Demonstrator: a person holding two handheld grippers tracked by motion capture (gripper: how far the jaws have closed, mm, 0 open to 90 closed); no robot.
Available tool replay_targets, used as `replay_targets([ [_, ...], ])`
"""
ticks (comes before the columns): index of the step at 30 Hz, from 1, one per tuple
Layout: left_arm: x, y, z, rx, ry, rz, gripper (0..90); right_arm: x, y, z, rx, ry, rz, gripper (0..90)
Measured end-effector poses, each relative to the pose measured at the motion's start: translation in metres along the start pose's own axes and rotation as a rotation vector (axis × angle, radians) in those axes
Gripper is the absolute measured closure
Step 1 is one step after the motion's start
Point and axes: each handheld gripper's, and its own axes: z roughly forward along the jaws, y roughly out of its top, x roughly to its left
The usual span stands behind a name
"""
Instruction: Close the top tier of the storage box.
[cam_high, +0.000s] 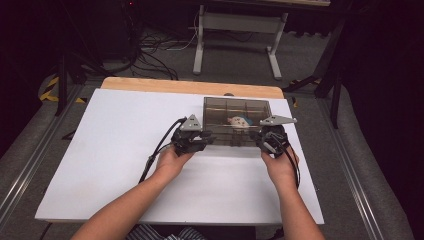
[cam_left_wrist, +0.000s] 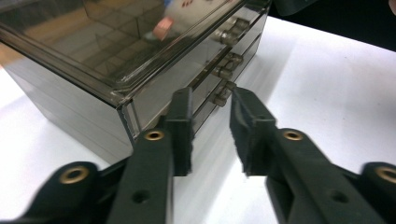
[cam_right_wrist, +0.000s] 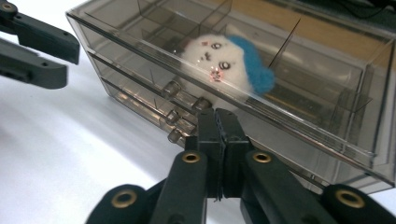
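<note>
We've got the smoky drawer box (cam_high: 237, 107) at the table's (cam_high: 115, 150) far edge. Left gripper (cam_left_wrist: 211, 133) hangs part-open and empty, bottom knob (cam_left_wrist: 220, 93) dead ahead; right gripper (cam_right_wrist: 218, 140) sits pinched shut at the box front, grabbing nothing visible.

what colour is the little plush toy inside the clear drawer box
The small round plush toy is white with a blue patch on one side, seen best in the right gripper view.
</note>
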Motion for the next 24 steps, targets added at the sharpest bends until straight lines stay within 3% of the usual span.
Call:
replay_targets([
  [6,0.001,-0.002,-0.017,-0.023,0.003,-0.004,48.7,0.0,0.001,-0.008,-0.047,0.058,-0.001,67.5],
  [12,0.001,0.0,-0.027,-0.048,0.007,-0.003,38.4,0.003,0.002,-0.012,-0.081,0.088,-0.012,55.7],
  [16,-0.001,0.001,-0.033,-0.056,0.006,-0.007,31.9,0.006,0.002,-0.015,-0.096,0.118,-0.033,47.0],
  [20,-0.001,0.0,-0.042,-0.068,0.01,-0.013,23.1,0.011,0.002,-0.016,-0.108,0.155,-0.07,31.5],
  [23,0.0,-0.002,-0.05,-0.073,0.038,-0.026,9.0,0.017,0.003,-0.017,-0.123,0.167,-0.111,21.1],
  [24,0.001,-0.003,-0.054,-0.078,0.035,-0.024,8.6,0.019,0.003,-0.017,-0.127,0.177,-0.118,19.0],
])
